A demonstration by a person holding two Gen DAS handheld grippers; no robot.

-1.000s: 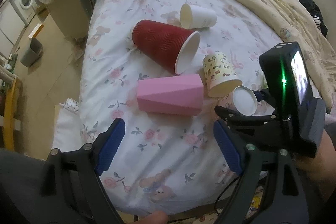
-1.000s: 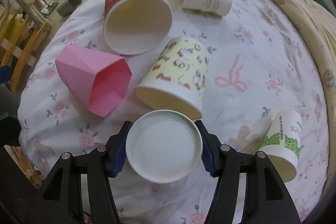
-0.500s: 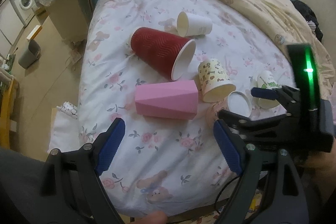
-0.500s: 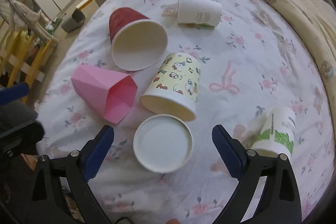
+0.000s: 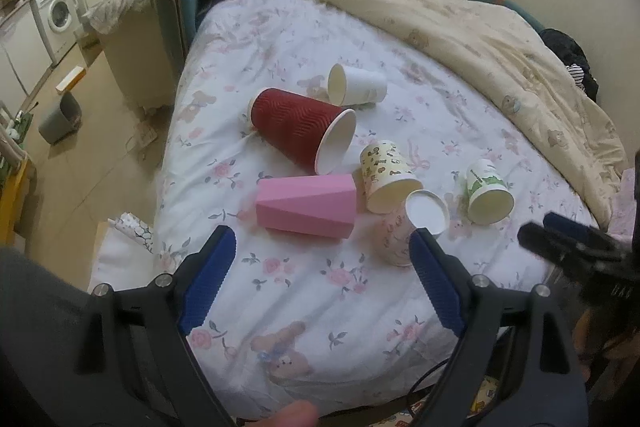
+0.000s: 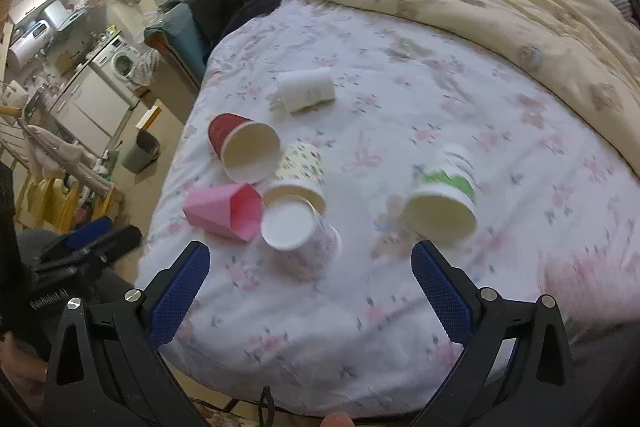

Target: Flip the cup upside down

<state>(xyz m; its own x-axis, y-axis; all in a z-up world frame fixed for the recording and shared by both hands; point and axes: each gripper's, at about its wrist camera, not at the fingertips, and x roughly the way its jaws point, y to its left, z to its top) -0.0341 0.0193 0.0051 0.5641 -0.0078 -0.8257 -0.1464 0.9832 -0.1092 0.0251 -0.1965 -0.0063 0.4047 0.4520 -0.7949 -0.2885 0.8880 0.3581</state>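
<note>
Six paper cups on the floral bed (image 5: pixel 280 59), five on their sides, one pink-patterned cup (image 6: pixel 298 235) upside down near the front edge, left gripper (image 5: pixel 320 283) and right gripper (image 6: pixel 306 291) both spread wide, holding nothing

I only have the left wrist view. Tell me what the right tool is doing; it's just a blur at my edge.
Observer: The right tool is open and grips nothing; neither of its fingers touches the floral cup.
Operator: Check that cup's lower end; it's hidden in my view.
Observer: The right wrist view shows the whole cup: base up, wide end down on the bedsheet.
Operator: Report the pink cup's opening; I see only its side.
Observer: The pink cup lies with its mouth toward the right wrist camera, and the inside looks empty.
</note>
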